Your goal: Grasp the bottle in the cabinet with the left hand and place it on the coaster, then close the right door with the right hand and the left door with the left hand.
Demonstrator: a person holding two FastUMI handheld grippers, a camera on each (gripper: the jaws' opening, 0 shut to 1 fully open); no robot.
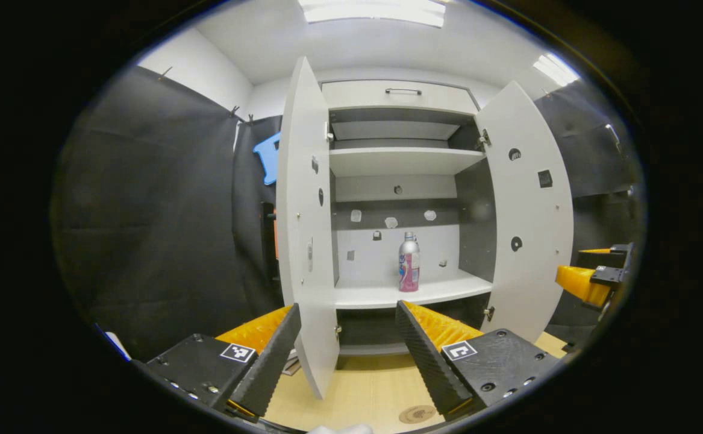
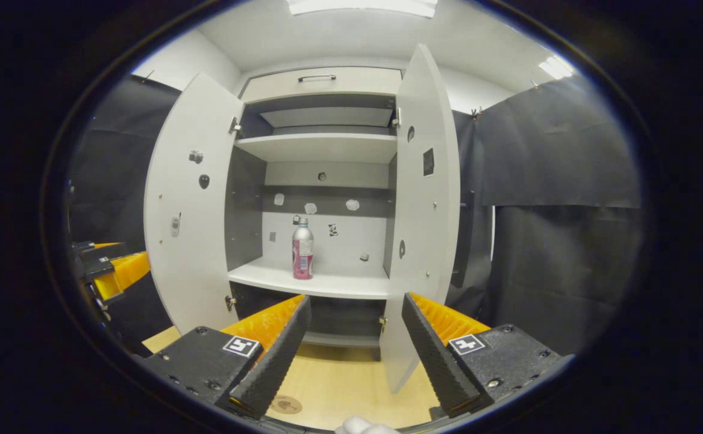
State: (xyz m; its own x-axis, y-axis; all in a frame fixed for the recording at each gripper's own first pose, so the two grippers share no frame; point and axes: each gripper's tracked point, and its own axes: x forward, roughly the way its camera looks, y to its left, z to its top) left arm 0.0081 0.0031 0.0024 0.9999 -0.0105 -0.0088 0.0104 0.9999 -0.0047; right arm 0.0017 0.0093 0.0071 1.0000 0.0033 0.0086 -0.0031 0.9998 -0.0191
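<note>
Sitting upright on the cabinet shelf (image 1: 381,295), the bottle (image 1: 409,263) is waiting straight ahead of the left gripper (image 1: 348,346), jaws apart and empty.

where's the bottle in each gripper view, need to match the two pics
Left gripper view: the bottle stands upright on the lower shelf, right of centre, above the gap between the left gripper fingers.
Right gripper view: the bottle stands on that shelf, left of centre, above the right gripper.
Shared landmark: the drawer handle at the cabinet's top.
</note>
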